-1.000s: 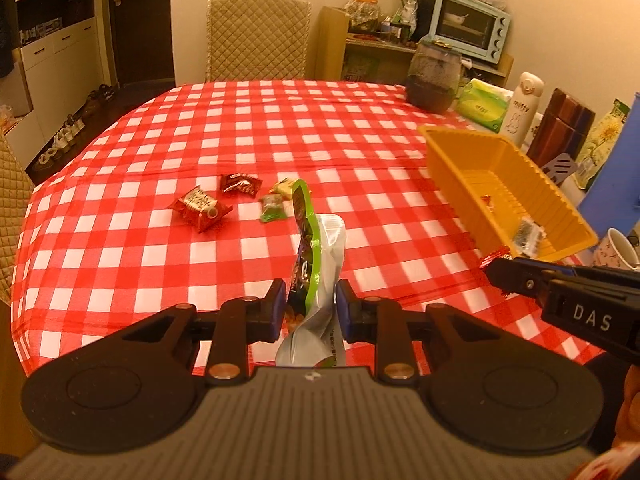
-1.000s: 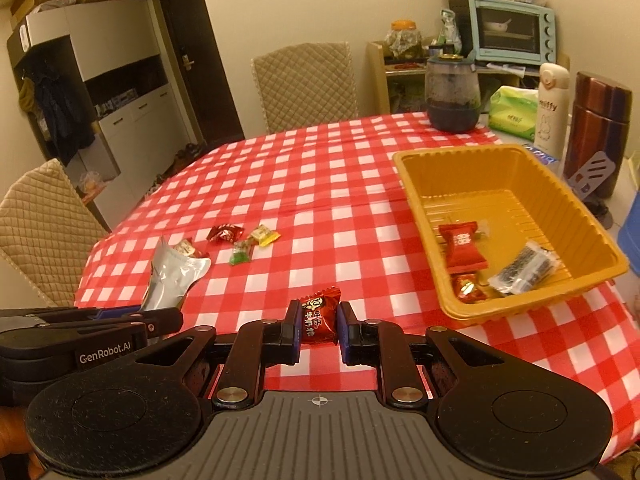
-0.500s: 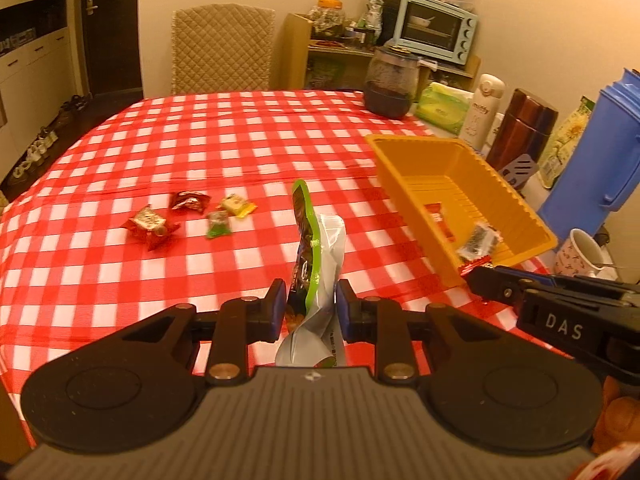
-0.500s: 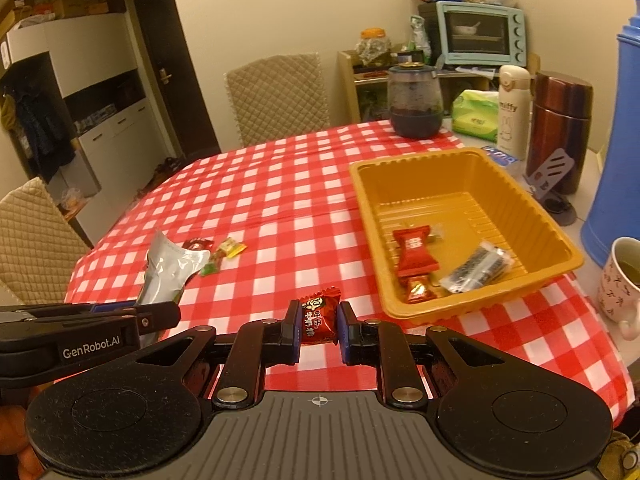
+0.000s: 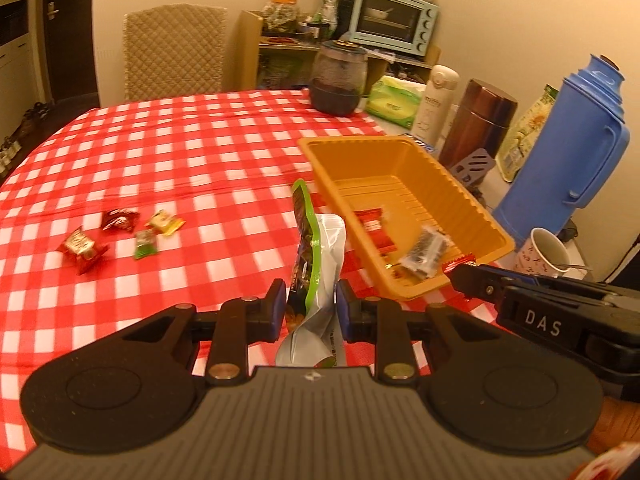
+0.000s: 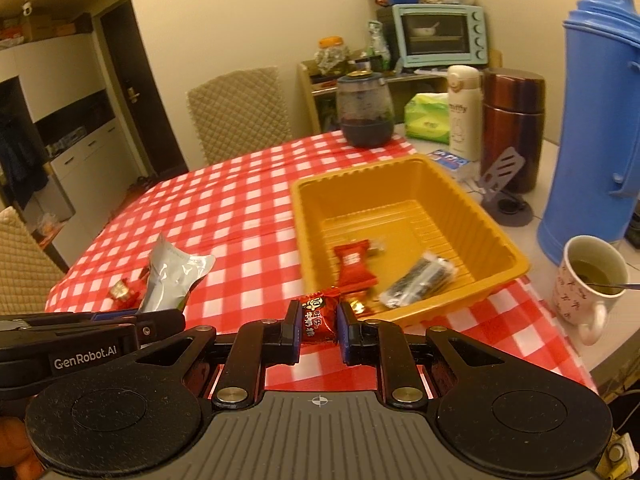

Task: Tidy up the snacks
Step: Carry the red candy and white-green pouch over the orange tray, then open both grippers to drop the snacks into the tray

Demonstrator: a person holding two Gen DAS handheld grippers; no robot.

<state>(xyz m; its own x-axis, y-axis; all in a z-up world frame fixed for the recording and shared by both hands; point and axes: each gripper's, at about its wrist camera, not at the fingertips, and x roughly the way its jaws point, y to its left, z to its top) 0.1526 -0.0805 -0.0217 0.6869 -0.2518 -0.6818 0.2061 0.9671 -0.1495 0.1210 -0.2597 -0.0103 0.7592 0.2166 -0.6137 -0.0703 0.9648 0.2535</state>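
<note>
Left claw (image 5: 311, 306) clamped on 1 pouch (image 5: 318, 264), right claw (image 6: 318, 330) on 1 red candy (image 6: 317, 316) — 4 loose snacks (image 5: 120, 232), 1 tray (image 6: 400, 184).

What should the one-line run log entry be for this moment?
left gripper: shut on green pouch | right gripper: shut on red candy | orange tray: holds snacks

Checked tablecloth (image 5: 192, 152): orange tray (image 5: 404, 144), four loose candies (image 5: 120, 232), jar (image 5: 339, 78), mug (image 6: 588, 280).
</note>
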